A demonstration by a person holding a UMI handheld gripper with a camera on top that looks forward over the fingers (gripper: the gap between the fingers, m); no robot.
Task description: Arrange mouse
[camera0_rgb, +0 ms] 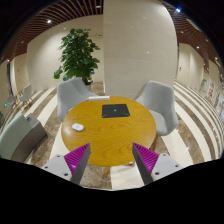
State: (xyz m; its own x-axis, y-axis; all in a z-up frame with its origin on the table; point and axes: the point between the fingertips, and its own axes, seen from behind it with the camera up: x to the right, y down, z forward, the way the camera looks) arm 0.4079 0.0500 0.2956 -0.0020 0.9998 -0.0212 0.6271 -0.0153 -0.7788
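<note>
A small white mouse (78, 127) lies on the left part of a round wooden table (112, 140). A dark rectangular mouse pad (115, 111) lies at the table's far middle. My gripper (112, 160) hovers in front of the table's near edge, well short of both. Its fingers (74, 160) with magenta pads stand wide apart, open, and nothing is between them. The mouse is ahead and to the left of the left finger.
Grey-white chairs (160, 103) ring the table, one at the far left (72, 93) and one at the near left (20, 135). A large potted plant (78, 52) stands behind, beside a broad pillar (132, 45). Tiled floor (100, 178) shows under the fingers.
</note>
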